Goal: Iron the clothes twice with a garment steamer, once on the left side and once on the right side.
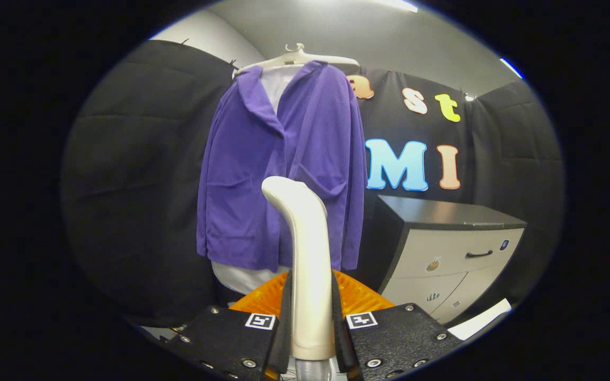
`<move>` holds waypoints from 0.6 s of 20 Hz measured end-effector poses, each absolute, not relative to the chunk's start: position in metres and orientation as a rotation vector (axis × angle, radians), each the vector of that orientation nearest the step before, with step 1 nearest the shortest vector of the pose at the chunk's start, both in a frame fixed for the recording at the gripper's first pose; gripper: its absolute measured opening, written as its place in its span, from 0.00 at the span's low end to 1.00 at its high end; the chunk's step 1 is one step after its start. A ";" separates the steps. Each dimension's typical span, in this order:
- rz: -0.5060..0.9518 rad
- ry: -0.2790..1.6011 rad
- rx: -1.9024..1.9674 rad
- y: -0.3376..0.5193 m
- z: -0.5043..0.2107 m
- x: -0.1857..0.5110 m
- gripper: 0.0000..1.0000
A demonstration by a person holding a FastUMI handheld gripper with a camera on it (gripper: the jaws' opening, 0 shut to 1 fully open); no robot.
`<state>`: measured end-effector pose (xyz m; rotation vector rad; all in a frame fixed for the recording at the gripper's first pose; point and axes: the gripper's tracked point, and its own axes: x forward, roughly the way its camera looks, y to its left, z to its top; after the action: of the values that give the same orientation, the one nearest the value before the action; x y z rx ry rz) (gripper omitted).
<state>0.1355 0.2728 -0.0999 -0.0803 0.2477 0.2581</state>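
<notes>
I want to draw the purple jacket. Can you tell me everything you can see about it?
The purple jacket hangs on a white hanger, over a white garment whose collar and hem peek out. It looks soft, with a wide collar, long sleeves and two front pockets. It hangs straight, closed at the front, before the black cloth wall. The steamer head, held in the gripper, stands in front of its lower half; contact cannot be told.

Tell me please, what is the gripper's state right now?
Gripper: closed on the garment steamer, one finger pressing on each side of its handle.

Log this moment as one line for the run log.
gripper: shut on steamer handle | purple jacket: on hanger, beyond steamer | contact: cannot tell
</notes>
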 end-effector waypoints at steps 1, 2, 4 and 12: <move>0.263 0.212 -0.072 0.276 -0.078 0.143 0.34; 0.270 0.190 -0.065 0.279 -0.061 0.148 0.34; 0.286 0.127 -0.057 0.286 -0.021 0.163 0.34; 0.336 -0.064 -0.004 0.336 0.105 0.212 0.34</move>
<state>0.2116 0.3359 0.1048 -0.0043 -0.0639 0.3357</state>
